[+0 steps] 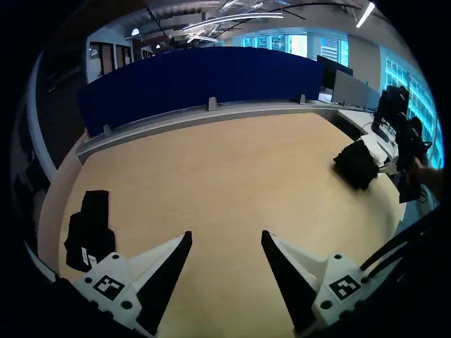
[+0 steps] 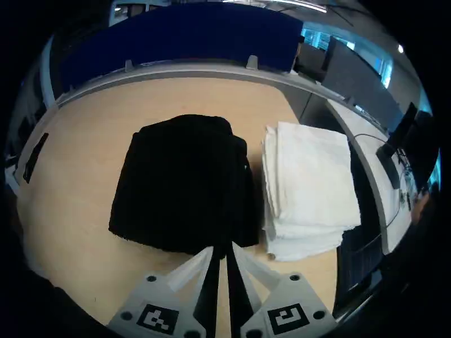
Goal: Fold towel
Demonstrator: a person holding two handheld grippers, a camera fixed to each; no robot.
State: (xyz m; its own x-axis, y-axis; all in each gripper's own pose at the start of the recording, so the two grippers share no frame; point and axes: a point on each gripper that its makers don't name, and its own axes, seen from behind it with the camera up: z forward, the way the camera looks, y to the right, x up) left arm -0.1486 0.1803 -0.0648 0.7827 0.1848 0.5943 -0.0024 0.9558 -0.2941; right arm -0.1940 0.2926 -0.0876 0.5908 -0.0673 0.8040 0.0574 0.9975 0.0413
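Both claws are shown: the left gripper point(image 1: 225, 236) spread apart over the table point(image 1: 225, 169), the right gripper point(image 2: 226, 248) drawn together at the black towel's point(image 2: 180, 180) near edge, where only the top layer should be pinched.

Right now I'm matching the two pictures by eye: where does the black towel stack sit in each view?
Left gripper view: black towel stack far right, near the table edge.
Right gripper view: centre, just beyond the right tongs, white towels beside it.
Shared landmark: the blue partition along the table's far side.
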